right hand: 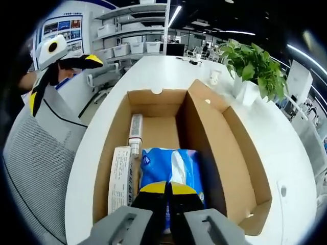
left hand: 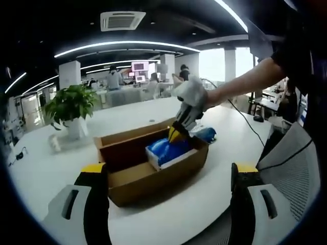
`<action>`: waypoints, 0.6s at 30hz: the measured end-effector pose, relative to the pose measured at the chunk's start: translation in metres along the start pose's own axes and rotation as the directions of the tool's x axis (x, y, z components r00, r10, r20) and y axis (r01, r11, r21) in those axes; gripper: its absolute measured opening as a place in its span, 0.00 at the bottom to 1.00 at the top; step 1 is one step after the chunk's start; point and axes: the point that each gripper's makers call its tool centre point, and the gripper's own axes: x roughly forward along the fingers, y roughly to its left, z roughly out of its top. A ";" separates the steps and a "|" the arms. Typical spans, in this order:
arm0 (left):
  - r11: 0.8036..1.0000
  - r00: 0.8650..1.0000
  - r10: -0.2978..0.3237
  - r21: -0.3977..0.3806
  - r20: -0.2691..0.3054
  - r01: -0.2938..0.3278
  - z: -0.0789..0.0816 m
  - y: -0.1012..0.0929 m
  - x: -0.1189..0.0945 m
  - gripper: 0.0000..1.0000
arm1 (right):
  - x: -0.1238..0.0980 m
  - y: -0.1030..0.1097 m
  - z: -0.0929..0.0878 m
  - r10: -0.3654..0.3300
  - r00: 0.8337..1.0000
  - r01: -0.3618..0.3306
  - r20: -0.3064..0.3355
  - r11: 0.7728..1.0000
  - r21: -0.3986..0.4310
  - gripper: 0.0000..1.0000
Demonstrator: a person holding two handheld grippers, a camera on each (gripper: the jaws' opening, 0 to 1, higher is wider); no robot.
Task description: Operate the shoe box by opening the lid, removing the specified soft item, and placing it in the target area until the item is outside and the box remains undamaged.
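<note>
Here, the open brown cardboard shoe box sits on the white curved bench, its lid folded back on the right side in the right gripper view. Inside it lies the soft blue plastic-wrapped pack, at the near end of the box in that view, with a long white carton touching its left side and a slim white tube just beyond the carton. In the left gripper view the same box stands in the middle of the bench, and the blue pack rests in its right half.

The right hand-held gripper has its yellow-tipped jaws drawn together on the near edge of the blue pack. From the left gripper view this hand-held gripper reaches down into the box from the right, carried by a person's bare forearm.

The left hand-held gripper hangs near the box with its 2 yellow-tipped jaws wide apart, 1 at each side of the view, touching nothing. It also appears at the far left of the right gripper view, well apart from the box.

A grey mesh chair stands left of the bench. A leafy green plant in a white pot sits on the bench beyond the lid.
</note>
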 end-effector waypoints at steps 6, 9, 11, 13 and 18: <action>1.000 1.000 -0.002 0.005 -0.002 0.002 0.000 -0.001 0.000 0.99 | -0.006 0.000 0.007 -0.002 1.000 0.002 0.005 1.000 -0.029 0.00; 1.000 1.000 -0.001 0.004 0.001 0.001 0.000 0.000 0.000 0.99 | -0.008 0.001 0.010 -0.002 1.000 0.002 0.010 0.999 -0.042 0.00; 1.000 1.000 0.000 0.003 0.003 0.000 0.000 0.000 0.000 0.99 | -0.010 0.001 0.013 -0.004 1.000 0.005 0.013 0.999 -0.053 0.00; 1.000 1.000 0.000 0.003 0.004 0.000 0.000 0.001 0.000 0.99 | -0.011 0.001 0.016 -0.003 1.000 0.004 0.017 0.998 -0.055 0.00; 1.000 1.000 0.000 -0.001 0.006 0.000 -0.001 0.002 -0.001 0.99 | -0.017 0.002 0.023 -0.007 1.000 0.009 0.025 0.997 -0.080 0.00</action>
